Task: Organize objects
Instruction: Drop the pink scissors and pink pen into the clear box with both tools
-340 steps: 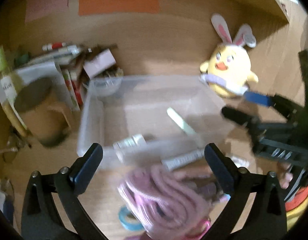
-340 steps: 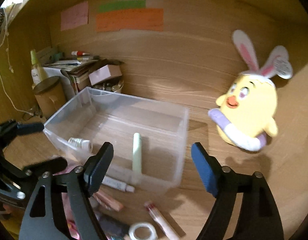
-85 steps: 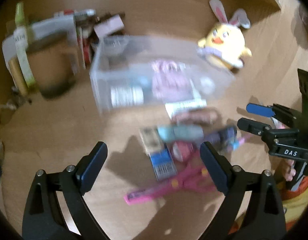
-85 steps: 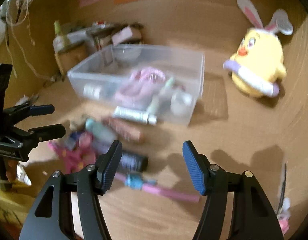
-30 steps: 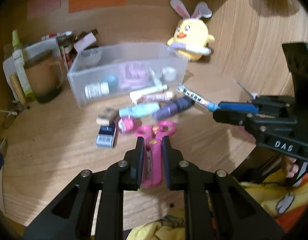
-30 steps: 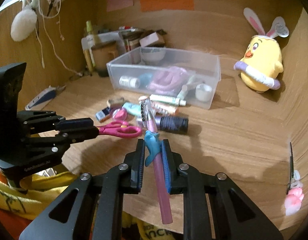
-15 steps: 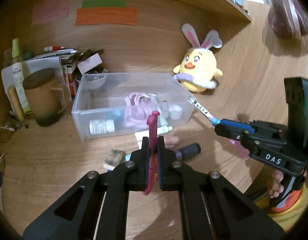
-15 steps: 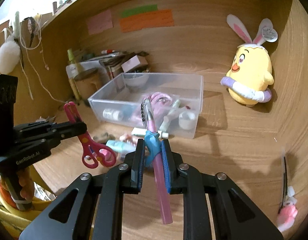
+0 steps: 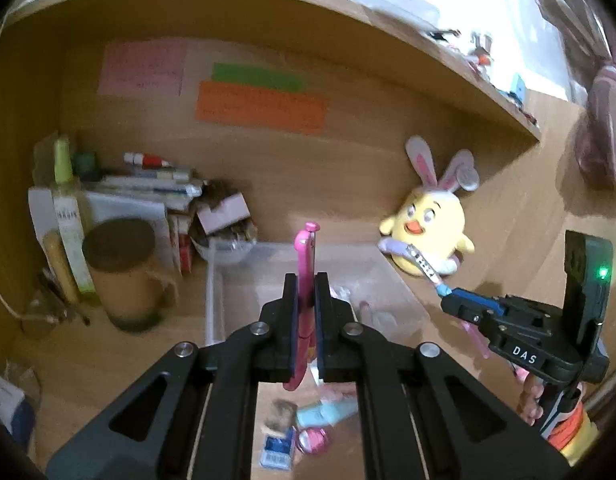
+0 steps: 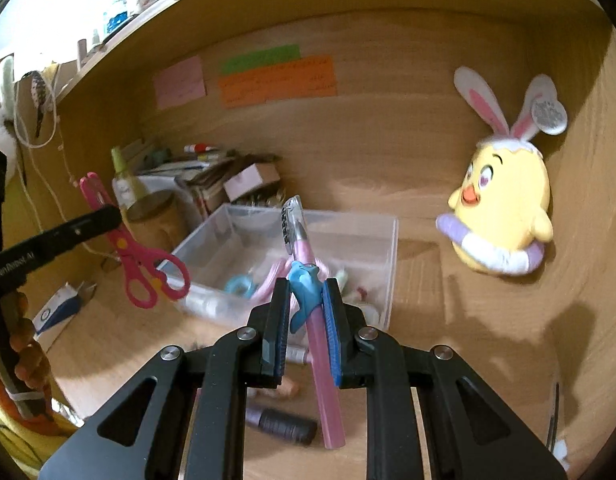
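My left gripper (image 9: 305, 288) is shut on pink scissors (image 9: 304, 256), held blades up above the near edge of the clear plastic bin (image 9: 235, 280); in the right wrist view the scissors (image 10: 143, 264) hang from it at the left. My right gripper (image 10: 305, 296) is shut on a pink pen with a blue dolphin clip (image 10: 308, 280), held upright in front of the bin (image 10: 388, 248). The pen (image 9: 426, 268) also shows in the left wrist view, right of the bin. The bin holds a pink cord and small bottles.
A yellow bunny-eared plush (image 10: 504, 208) sits against the back right. A brown mug (image 9: 123, 272), books and boxes (image 9: 167, 200) stand at the left. Loose items lie on the desk in front of the bin: a dark tube (image 10: 279, 424), a blue tube (image 9: 328, 412), a small blue box (image 9: 275, 448).
Both grippers have risen and moved toward the bin, carrying the scissors and the pen. The scissors now point upward over the bin's near edge.
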{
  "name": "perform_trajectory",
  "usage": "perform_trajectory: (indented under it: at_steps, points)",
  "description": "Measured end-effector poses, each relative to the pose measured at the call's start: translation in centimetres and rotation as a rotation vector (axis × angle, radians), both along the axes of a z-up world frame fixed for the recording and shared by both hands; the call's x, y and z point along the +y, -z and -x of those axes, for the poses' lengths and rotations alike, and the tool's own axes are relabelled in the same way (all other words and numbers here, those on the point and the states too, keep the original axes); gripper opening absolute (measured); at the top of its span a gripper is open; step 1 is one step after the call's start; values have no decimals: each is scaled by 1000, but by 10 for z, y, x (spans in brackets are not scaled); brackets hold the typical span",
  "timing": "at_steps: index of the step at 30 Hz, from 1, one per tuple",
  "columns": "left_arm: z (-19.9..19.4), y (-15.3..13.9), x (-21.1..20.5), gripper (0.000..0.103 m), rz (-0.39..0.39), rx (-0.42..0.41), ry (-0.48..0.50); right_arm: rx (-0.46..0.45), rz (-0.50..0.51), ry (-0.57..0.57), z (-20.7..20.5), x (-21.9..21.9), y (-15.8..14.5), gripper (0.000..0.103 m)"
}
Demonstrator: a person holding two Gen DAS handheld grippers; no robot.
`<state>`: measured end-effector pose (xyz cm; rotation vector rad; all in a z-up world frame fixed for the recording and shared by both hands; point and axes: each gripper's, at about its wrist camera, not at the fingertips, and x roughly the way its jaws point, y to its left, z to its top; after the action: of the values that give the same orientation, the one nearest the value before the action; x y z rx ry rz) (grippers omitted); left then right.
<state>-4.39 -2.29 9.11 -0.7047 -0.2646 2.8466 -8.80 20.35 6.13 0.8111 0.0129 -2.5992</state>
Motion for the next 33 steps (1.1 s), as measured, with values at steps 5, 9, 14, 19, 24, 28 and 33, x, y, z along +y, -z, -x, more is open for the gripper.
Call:
perform_trajectory:
  at_steps: [5,9,14,19,24,28,33]
  points:
    - [24,-1,-5,6,46,13,-61,-22,-28,4,30,-13,4,15]
    - [50,10,-8,6,68,-19,-101,-59,-57,-3,52,-23,17,15]
    - [79,33,-2,6,134,-59,-157,-114,-92,-8,79,-35,37,15]
    - [91,52,17,6,236,-77,-173,-144,-115,-23,93,-41,50,15]
    - [98,67,42,6,294,-111,-117,-146,-145,-26,95,-46,56,15]
    - [91,67,59,28,315,-109,-76,-140,-179,-8,88,-44,55,16]
    - [76,60,65,59,265,-93,-27,-130,-170,-10,71,-35,45,29]
